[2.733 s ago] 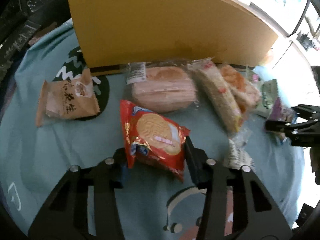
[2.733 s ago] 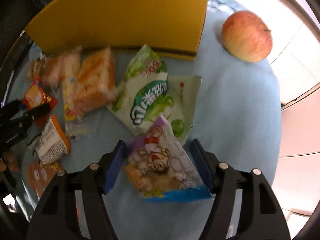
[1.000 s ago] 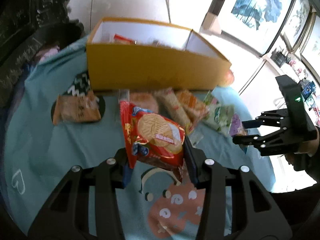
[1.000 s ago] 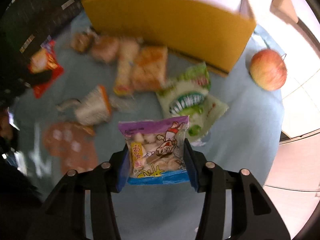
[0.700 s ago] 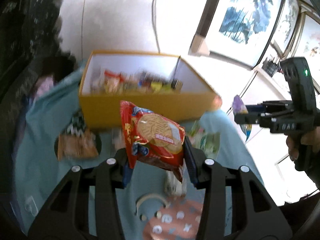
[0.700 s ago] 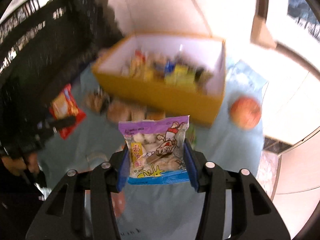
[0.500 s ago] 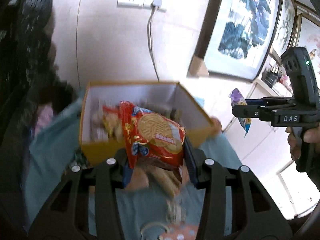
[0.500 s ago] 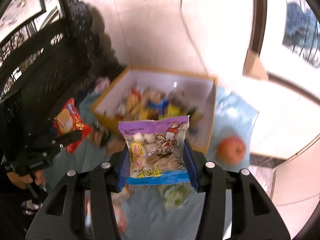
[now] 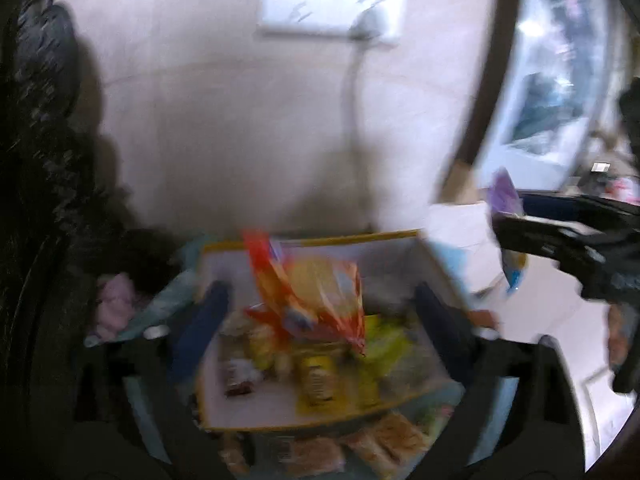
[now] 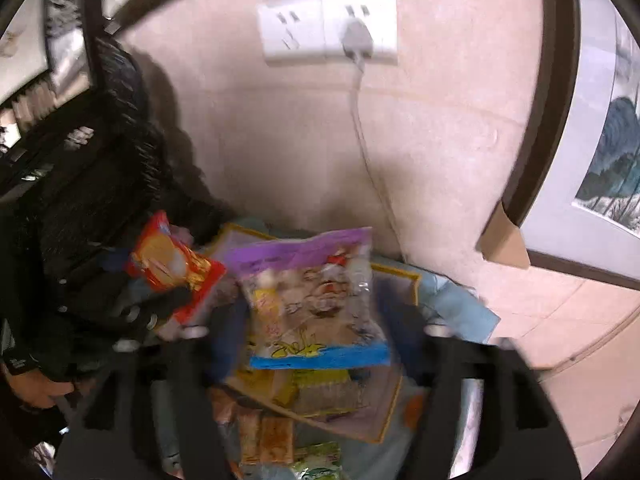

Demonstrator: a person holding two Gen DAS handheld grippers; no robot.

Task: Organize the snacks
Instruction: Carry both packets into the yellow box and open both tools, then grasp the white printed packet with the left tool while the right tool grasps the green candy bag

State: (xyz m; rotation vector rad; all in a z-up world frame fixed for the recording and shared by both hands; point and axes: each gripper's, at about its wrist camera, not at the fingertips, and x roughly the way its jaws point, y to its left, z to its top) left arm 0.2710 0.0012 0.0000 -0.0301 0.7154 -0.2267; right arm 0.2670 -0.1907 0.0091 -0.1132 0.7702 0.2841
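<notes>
Both grippers have just been opening above the yellow box (image 9: 320, 420) (already scattered with snacks). Left gripper (image 9: 316, 304) stands spread wide, its red biscuit packet (image 9: 316, 292) loose between the fingers over the box. Right gripper (image 10: 316, 316) is parted too, the purple-topped snack bag (image 10: 316, 304) free between its fingers.

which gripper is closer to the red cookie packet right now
Left. The red cookie packet sits loose between the left gripper's just-opened fingers above the yellow box; the right gripper is off to its side around the purple bag.
</notes>
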